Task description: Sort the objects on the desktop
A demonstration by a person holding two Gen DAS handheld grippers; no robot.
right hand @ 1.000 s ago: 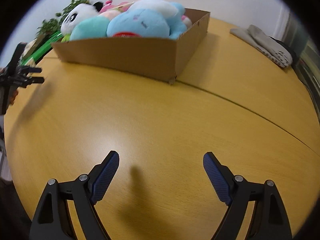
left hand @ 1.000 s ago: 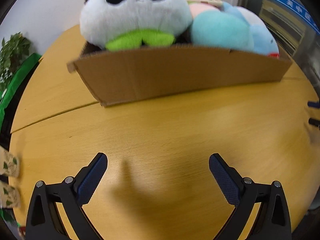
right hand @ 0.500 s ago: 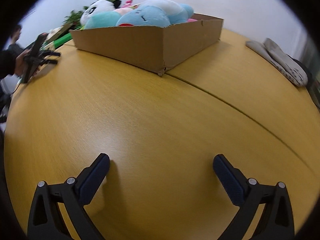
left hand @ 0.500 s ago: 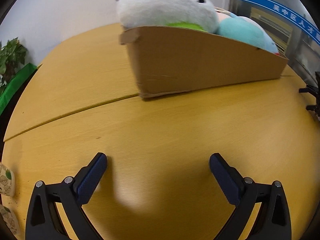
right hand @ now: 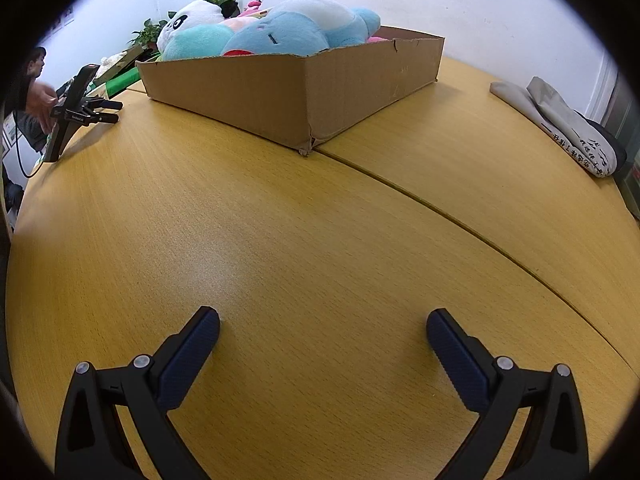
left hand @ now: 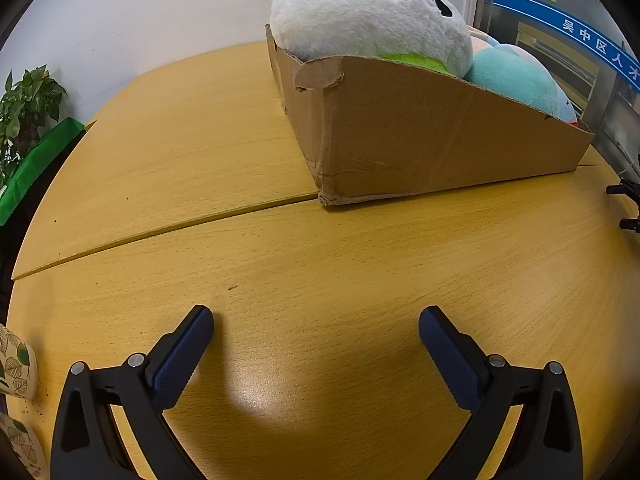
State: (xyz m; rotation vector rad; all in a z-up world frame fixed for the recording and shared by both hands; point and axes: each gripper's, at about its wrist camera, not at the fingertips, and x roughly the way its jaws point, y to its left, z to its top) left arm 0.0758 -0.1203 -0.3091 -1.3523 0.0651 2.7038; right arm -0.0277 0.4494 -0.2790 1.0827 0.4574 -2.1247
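A cardboard box (left hand: 440, 140) stands on the yellow wooden table (left hand: 280, 248), filled with plush toys: a white panda (left hand: 368, 12) and a teal plush (left hand: 516, 76). My left gripper (left hand: 316, 320) hangs open low over bare table, short of the box's near corner, nothing between its fingers. In the right wrist view the same box (right hand: 280, 92) shows a blue plush (right hand: 288, 28) and the panda (right hand: 188, 20). My right gripper (right hand: 322, 320) is wide open over bare wood, well short of the box. The left gripper (right hand: 86, 108) appears at the left there, held by a hand (right hand: 38, 100).
A grey printed cloth (right hand: 560, 124) lies at the table's right edge. A seam (right hand: 440, 208) runs across the tabletop. A potted plant (left hand: 24, 100) and a green cover (left hand: 36, 160) sit beyond the left edge. Leaf-patterned cups (left hand: 16, 368) stand at the near left.
My right gripper's jaws have spread wider. Both hands have shifted, so the box sits further right in the left wrist view and its corner shows closer in both views.
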